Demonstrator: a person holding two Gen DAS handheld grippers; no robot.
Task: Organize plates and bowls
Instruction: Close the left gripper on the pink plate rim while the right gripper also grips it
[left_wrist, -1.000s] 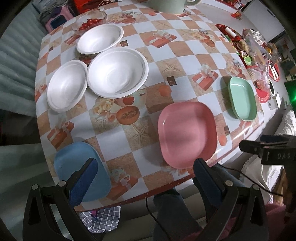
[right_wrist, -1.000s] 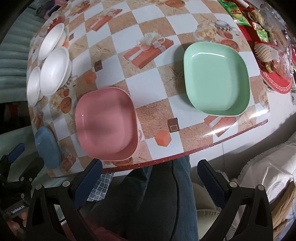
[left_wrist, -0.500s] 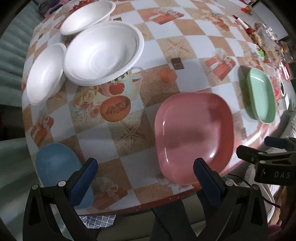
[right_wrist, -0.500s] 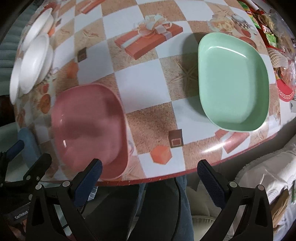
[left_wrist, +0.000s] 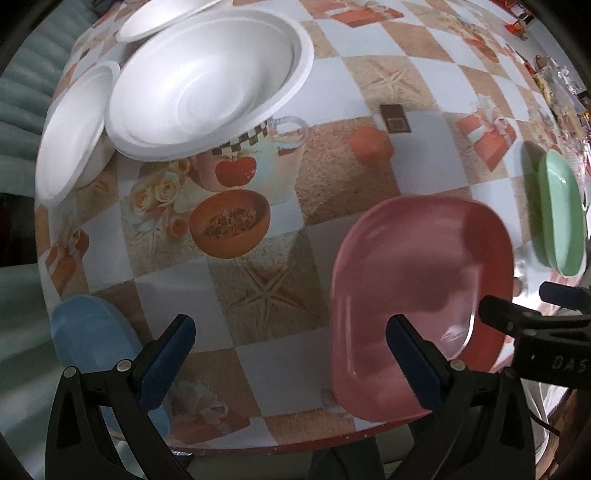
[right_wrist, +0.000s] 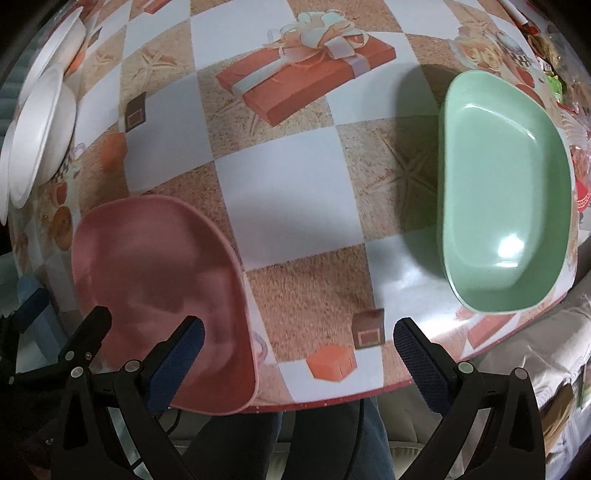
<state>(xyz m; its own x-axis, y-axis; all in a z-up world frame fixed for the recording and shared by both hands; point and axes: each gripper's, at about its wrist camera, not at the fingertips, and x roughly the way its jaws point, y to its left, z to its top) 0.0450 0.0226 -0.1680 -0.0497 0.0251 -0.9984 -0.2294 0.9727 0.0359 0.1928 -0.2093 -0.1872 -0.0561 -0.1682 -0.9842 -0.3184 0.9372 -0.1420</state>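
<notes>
both claws spread wide, pinching nothing. left gripper (left_wrist: 288, 354) low over the near table edge, right gripper (right_wrist: 297, 354) just beside it to the right, its frame showing at the right rim of the left view.

pink plate (left_wrist: 417, 299) ahead and slightly right of the left claw, its near rim right at the right pad (left_wrist: 413, 363), whether touching cannot be told; same plate ahead-left of the right claw, near rim by that claw's left pad (right_wrist: 177, 360). rounded-square, no strong long axis, flat on the tablecloth (left_wrist: 258, 288), near corner overhanging the table edge slightly. roughly equal reach for both hands; likely the first pick, by judgement.

green plate (right_wrist: 506, 206) ahead-right of the right claw, well apart from the pink one, long axis running away from the claw. blue plate (left_wrist: 92, 343) just left of the left claw, partly behind its left finger.

three white foam bowls far ahead-left of the left claw: large bowl (left_wrist: 207, 85) in the middle, small bowl (left_wrist: 70, 136) left of it and tucked under its rim, another bowl (left_wrist: 162, 18) beyond.

nothing in any plate or bowl.
</notes>
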